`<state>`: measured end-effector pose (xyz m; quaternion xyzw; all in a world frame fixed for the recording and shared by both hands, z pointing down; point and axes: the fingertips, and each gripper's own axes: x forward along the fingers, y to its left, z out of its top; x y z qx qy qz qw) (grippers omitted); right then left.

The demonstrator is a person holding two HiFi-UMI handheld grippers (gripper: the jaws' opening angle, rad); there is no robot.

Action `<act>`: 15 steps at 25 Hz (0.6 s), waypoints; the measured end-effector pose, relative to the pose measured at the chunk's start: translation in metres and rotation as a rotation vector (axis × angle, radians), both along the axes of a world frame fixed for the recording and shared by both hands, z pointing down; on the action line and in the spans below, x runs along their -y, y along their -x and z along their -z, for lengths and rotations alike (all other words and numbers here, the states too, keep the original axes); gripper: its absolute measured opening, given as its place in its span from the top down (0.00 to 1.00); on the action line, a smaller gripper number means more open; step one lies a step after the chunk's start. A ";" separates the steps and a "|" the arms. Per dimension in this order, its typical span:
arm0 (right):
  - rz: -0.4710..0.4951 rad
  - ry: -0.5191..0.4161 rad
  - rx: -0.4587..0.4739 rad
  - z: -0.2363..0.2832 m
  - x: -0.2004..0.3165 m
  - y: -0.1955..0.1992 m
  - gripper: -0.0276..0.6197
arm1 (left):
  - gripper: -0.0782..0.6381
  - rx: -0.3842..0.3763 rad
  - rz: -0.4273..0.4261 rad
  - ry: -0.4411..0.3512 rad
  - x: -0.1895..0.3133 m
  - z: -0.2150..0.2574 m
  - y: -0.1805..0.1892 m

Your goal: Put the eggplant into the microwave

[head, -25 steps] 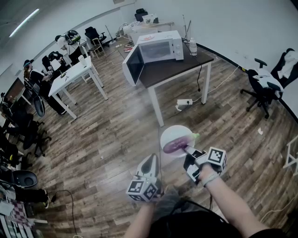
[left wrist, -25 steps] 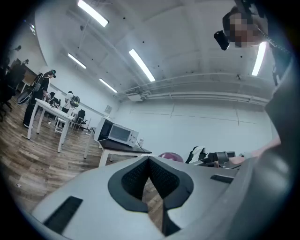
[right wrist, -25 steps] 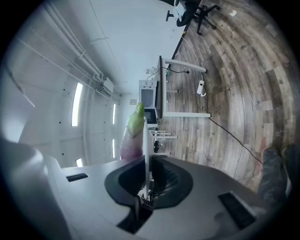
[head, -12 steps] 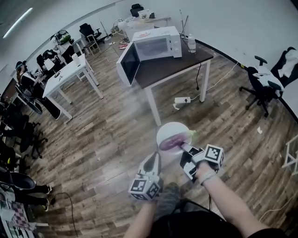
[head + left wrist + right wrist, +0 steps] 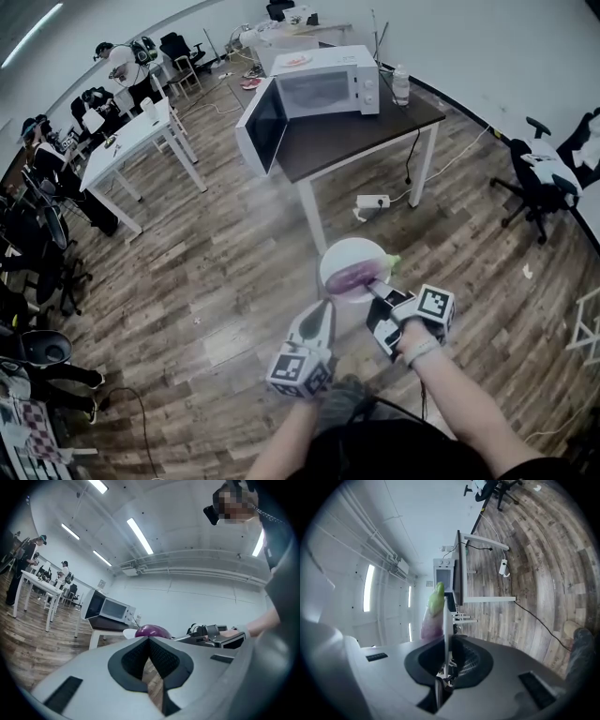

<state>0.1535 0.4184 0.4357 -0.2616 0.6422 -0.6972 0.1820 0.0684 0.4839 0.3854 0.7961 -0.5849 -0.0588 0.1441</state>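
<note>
A purple eggplant (image 5: 353, 277) with a green stem lies on a white plate (image 5: 349, 255) held over the wooden floor. My right gripper (image 5: 373, 292) is shut on the plate's near rim, and in the right gripper view the plate (image 5: 446, 630) stands edge-on between the jaws with the eggplant (image 5: 431, 620) behind it. To the plate's left, my left gripper (image 5: 322, 307) is shut and holds nothing; in its own view the eggplant (image 5: 153, 631) shows just past its tips (image 5: 149, 640). The white microwave (image 5: 323, 91) stands ahead on a dark table, with its door (image 5: 258, 127) swung open.
A clear bottle (image 5: 401, 86) stands to the right of the microwave on the table (image 5: 375, 127). A power strip (image 5: 372, 202) and cables lie under it. Office chairs (image 5: 539, 178) stand at the right. White desks (image 5: 131, 150), chairs and people fill the left side.
Both grippers and the plate with the eggplant have moved forward across the floor toward the microwave table. The grip on the plate is unchanged.
</note>
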 end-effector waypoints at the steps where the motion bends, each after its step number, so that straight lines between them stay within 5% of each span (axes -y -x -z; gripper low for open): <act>1: -0.004 0.001 -0.003 0.000 0.009 0.002 0.92 | 0.89 0.001 -0.008 -0.003 0.009 0.000 0.002; 15: -0.056 0.009 0.003 0.001 0.103 0.042 0.92 | 0.89 -0.020 -0.067 -0.004 0.104 -0.003 0.041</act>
